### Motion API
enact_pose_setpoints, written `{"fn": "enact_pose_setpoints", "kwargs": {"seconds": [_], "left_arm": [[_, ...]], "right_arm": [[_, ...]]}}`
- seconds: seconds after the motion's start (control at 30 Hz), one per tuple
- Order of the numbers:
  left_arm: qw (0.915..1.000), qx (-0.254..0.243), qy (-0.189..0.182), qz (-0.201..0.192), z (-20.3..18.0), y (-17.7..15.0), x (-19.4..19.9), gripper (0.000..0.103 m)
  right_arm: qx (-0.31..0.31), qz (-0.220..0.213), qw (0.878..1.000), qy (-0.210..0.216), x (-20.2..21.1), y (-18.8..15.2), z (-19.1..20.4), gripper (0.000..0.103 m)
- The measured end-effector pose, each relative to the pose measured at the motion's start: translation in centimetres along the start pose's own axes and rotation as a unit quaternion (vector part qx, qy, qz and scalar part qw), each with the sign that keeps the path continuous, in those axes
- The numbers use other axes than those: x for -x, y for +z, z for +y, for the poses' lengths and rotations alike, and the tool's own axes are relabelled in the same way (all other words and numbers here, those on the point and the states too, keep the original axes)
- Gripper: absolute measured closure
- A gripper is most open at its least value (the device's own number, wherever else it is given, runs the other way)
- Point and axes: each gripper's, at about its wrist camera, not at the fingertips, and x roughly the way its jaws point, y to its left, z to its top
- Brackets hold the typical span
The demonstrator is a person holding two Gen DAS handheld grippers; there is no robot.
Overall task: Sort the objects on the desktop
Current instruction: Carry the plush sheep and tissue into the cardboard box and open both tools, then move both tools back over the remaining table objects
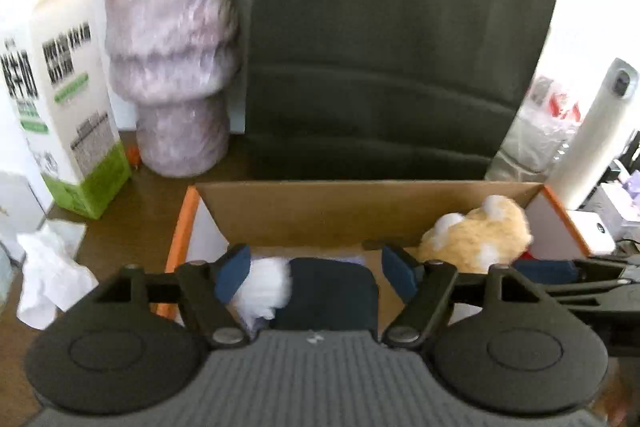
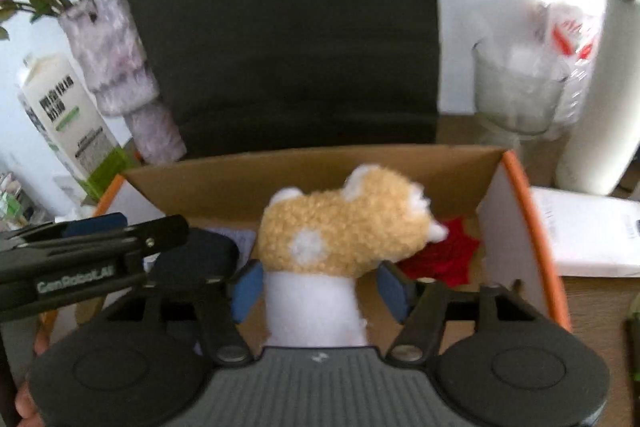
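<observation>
Nearest the lens in the right wrist view, the right gripper [image 2: 318, 285] is seen with its blue pads spread wide, and between them the white lower part of a tan-and-white plush toy [image 2: 344, 223] rises toward 12 o'clock; whether the pads actually press the toy cannot be told, since gaps show at both sides. The toy is held over or rests in an open cardboard box [image 2: 532, 227] with an orange rim. At 3 o'clock of the toy a red item [image 2: 444, 259] lies on the box floor, and at 9 o'clock a dark blue object [image 2: 200, 255] is seen beside the left gripper [image 2: 94, 219], which enters from the left edge. In the left wrist view the left gripper [image 1: 316, 269] is likewise spread apart, clamped on nothing, with a white fluffy item [image 1: 264, 287] touching or just beside its left pad and the dark blue object [image 1: 328, 291] lying between the fingers, inside the cardboard box [image 1: 182, 227]. The plush toy [image 1: 480, 235] appears there at 2 o'clock. Only the left view shows crumpled white paper [image 1: 48, 267] at 9 o'clock, outside the box. A milk carton [image 1: 60, 99] and a furry vase [image 1: 172, 47] are shown at 10 and 11 o'clock. Only the right view shows a glass cup [image 2: 516, 87] at 1 o'clock. A black chair back [image 2: 276, 27] stands behind the box.
</observation>
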Motion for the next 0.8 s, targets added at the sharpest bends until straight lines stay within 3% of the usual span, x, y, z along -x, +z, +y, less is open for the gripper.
{"fn": "enact_pose_setpoints", "kwargs": {"seconds": [0.03, 0.17, 0.3, 0.47, 0.57, 0.8], "left_arm": [[1.0000, -0.005, 0.007, -0.004, -0.3, 0.0, 0.8, 0.018], [0.9991, -0.031, 0.016, -0.024, -1.9, -0.2, 4.5, 0.014], [0.9959, -0.045, 0.047, -0.063, -3.6, -2.5, 9.2, 0.001], [0.9944, -0.045, 0.054, -0.079, -5.3, -6.6, 14.1, 0.000], [0.9943, -0.040, 0.037, -0.091, -6.3, -9.9, 17.2, 0.000], [0.9928, -0.038, 0.022, -0.112, -8.7, -19.0, 21.9, 0.000]], "right_arm": [[0.004, -0.013, 1.000, 0.003, 1.1, -0.1, 0.1, 0.028], [0.014, -0.059, 0.998, -0.003, 5.5, -1.3, 0.6, 0.022], [0.020, -0.096, 0.995, -0.021, 10.3, -4.0, 0.2, 0.018], [0.014, -0.129, 0.991, -0.036, 15.8, -9.8, -1.2, 0.014], [0.010, -0.145, 0.989, -0.042, 18.7, -14.4, -1.9, 0.012], [0.020, -0.145, 0.988, -0.046, 22.6, -24.1, -2.8, 0.011]]}}
